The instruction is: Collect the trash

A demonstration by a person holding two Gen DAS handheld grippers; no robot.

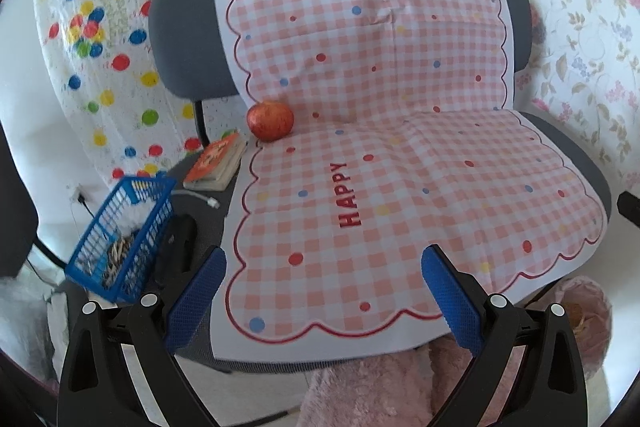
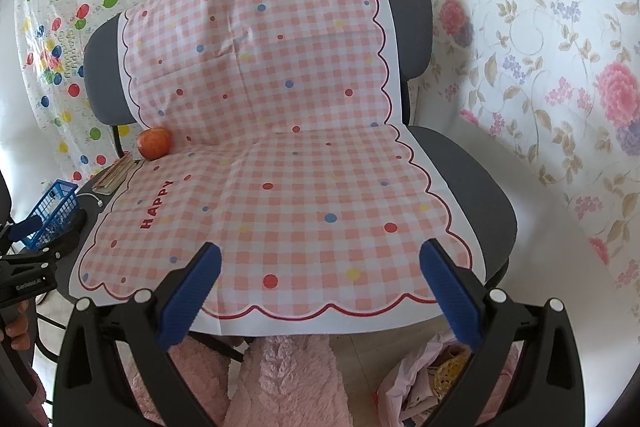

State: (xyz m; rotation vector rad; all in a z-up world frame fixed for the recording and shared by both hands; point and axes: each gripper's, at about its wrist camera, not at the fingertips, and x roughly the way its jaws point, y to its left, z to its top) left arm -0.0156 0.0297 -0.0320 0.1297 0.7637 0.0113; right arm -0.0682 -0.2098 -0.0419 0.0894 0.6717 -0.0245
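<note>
Trash, as far as I can make out, sits in the blue basket [image 1: 120,239] left of my left gripper [image 1: 324,291]; it looks like husks or shells, too blurred to name. My right gripper [image 2: 320,287] hangs over the seat's front edge. Both have jaws spread wide, holding nothing. The grey chair [image 2: 472,179] wears a pink checked cloth [image 1: 360,167] reading HAPPY; an apple [image 1: 270,121] rests at its back-left corner, a book [image 1: 218,163] just beside it. Patterned sheets [image 2: 540,47] hang behind.
</note>
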